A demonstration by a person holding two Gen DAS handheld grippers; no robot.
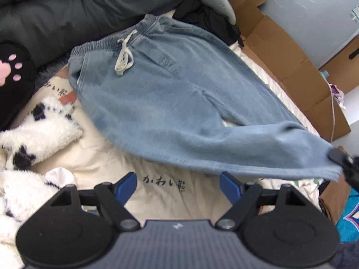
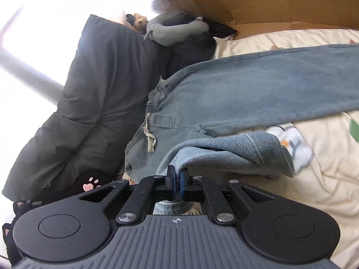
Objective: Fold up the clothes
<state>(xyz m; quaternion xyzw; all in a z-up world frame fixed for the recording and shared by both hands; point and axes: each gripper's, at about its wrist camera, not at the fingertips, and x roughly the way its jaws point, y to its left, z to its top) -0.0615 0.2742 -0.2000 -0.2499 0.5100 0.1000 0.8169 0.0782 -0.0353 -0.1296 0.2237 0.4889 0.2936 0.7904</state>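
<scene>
Denim pinched in my right gripper, fold barely begun.

Both pads of that gripper are clamped on the hem of one leg of the light-blue jeans, which I hold lifted off the bed; my left gripper hangs at six o'clock with its jaws wide apart and nothing between them. By my judgement only the first move is under way: the other leg lies flat toward three o'clock, and every fold is left to do. Waistband is elasticated, toward eleven o'clock, with a cream drawstring knotted loose; the cloth looks soft, faded and thick.
</scene>
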